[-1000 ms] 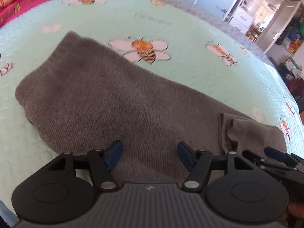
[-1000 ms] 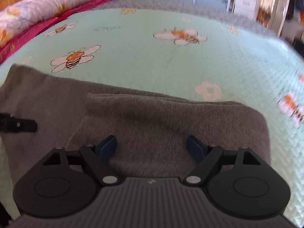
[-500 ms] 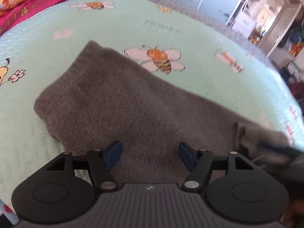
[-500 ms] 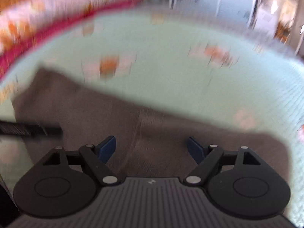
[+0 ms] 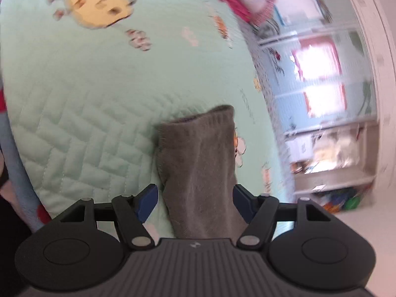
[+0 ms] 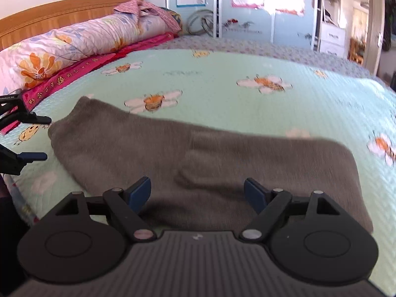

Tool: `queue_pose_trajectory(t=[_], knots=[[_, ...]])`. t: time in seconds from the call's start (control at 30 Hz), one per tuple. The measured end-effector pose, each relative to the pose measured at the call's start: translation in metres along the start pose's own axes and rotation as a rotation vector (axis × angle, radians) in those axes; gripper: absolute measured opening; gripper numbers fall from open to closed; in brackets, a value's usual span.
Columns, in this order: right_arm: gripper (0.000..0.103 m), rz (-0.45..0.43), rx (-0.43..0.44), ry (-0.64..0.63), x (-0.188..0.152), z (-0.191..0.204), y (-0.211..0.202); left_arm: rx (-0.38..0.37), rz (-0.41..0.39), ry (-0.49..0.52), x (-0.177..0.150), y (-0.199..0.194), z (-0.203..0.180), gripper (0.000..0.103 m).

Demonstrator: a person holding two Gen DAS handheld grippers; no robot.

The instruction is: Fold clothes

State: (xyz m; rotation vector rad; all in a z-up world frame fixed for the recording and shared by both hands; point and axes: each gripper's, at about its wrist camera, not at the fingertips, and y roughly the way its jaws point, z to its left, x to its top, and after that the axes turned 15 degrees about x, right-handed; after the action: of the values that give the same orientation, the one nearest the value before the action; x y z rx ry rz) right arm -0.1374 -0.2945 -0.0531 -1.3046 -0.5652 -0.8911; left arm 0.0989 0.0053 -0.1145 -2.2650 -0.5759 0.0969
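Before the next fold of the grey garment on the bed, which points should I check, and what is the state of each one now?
1. Left gripper open: ok, blue pads apart.
2. Right gripper open: ok, nothing between its pads.
3. Grey garment lying flat on the green quilt: ok, with one layer already folded over on the right part.
4. Left gripper lined up with the garment's narrow end: ok, the cloth runs between its fingers.
5. Left pads pressing on the cloth: cannot tell, the picture is blurred.
6. Quilt around the garment free of other items: ok in both views.
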Motion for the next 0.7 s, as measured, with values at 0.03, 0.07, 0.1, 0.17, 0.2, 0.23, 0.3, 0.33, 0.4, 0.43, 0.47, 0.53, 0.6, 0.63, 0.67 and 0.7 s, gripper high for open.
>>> queue_pose_trajectory(t=[0.03,0.07,0.1,0.17,0.2,0.23,0.3,0.33,0.4,0.43,0.47,0.53,0.6,0.63,0.67,0.7], knots=[[0.083,0.005,0.001,0.008,-0.004,-0.001,-0.001,-0.007,0.016,-0.034,0.002,0.004,0.003,0.069],[0.083,0.010,0.001,0.016,-0.007,-0.003,-0.002,-0.008,0.028,-0.060,0.003,0.008,0.004,0.070],[0.083,0.012,-0.002,0.023,-0.009,-0.004,-0.003,-0.009,0.038,-0.082,0.004,0.012,0.004,0.070],[0.083,0.009,-0.006,0.034,-0.015,-0.006,-0.002,-0.010,0.059,-0.126,0.007,0.020,0.006,0.070],[0.083,0.008,-0.008,0.038,-0.015,-0.008,-0.003,-0.016,0.070,-0.141,0.007,0.023,0.005,0.070],[0.083,0.007,-0.011,0.042,-0.016,-0.009,-0.004,-0.025,0.081,-0.151,0.008,0.025,0.004,0.069],[0.083,0.003,-0.016,0.046,-0.017,-0.011,-0.006,-0.029,0.087,-0.163,0.011,0.028,0.001,0.070],[0.083,0.002,-0.017,0.048,-0.018,-0.013,-0.008,-0.025,0.085,-0.161,0.013,0.029,-0.001,0.070],[0.083,0.001,-0.017,0.054,-0.019,-0.016,-0.010,-0.016,0.080,-0.157,0.018,0.031,-0.004,0.070],[0.083,0.002,-0.018,0.057,-0.019,-0.017,-0.010,-0.011,0.076,-0.149,0.020,0.032,-0.007,0.069],[0.083,0.006,-0.018,0.061,-0.019,-0.018,-0.009,-0.005,0.070,-0.132,0.021,0.034,-0.011,0.068],[0.083,0.013,-0.024,0.071,-0.020,-0.021,-0.008,0.017,0.041,-0.079,0.023,0.035,-0.019,0.055],[0.083,0.016,-0.025,0.080,-0.020,-0.024,-0.006,0.043,0.015,-0.039,0.022,0.037,-0.021,0.031],[0.083,0.016,-0.025,0.081,-0.020,-0.025,-0.006,0.048,0.004,-0.033,0.020,0.037,-0.020,0.028],[0.083,0.015,-0.024,0.083,-0.020,-0.025,-0.006,0.052,-0.006,-0.026,0.019,0.037,-0.019,0.028],[0.083,0.015,-0.023,0.084,-0.020,-0.026,-0.006,0.051,-0.015,-0.026,0.017,0.037,-0.018,0.027]])
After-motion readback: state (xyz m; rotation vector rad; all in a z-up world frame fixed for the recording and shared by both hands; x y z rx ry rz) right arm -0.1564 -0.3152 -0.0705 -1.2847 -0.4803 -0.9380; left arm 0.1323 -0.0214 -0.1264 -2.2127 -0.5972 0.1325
